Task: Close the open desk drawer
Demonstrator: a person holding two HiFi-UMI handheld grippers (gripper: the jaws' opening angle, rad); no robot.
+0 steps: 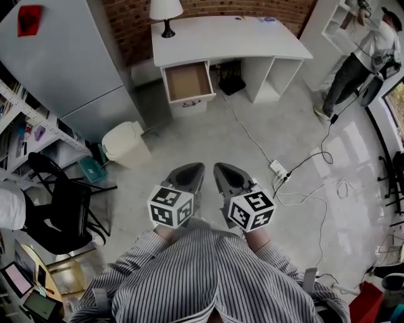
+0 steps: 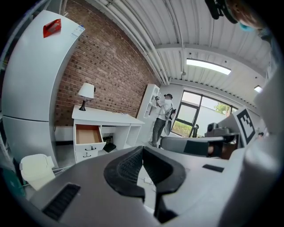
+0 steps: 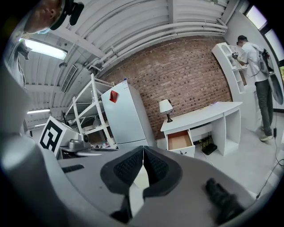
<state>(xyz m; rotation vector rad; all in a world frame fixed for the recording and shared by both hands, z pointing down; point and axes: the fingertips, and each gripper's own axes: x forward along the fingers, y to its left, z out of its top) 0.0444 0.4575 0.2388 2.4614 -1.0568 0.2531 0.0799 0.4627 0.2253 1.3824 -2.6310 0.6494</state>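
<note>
Drawer (image 1: 188, 82): it stands pulled out of the left end of the white desk (image 1: 252, 35), which sits at the far side of the room against the brick wall. Its brown inside faces up and its front edge projects toward the near side. A lamp (image 1: 166, 12) stands on the desk top directly behind it.

Left gripper (image 1: 193, 168) and right gripper (image 1: 226, 169): both are held side by side at the near side, just ahead of the person's striped shirt and well apart from the drawer. Each has its jaws brought together at the tips, with nothing between them.

Open room: a stretch of grey floor (image 1: 208, 135) runs from the grippers to the drawer front. On the left it is bordered by a cream bin (image 1: 123, 144) beside the fridge (image 1: 69, 57), with a black chair (image 1: 60, 202) nearer. On the right it is bordered by white cables (image 1: 252, 142) and a power strip (image 1: 278, 168). A second person (image 1: 363, 57) stands far right.
</note>
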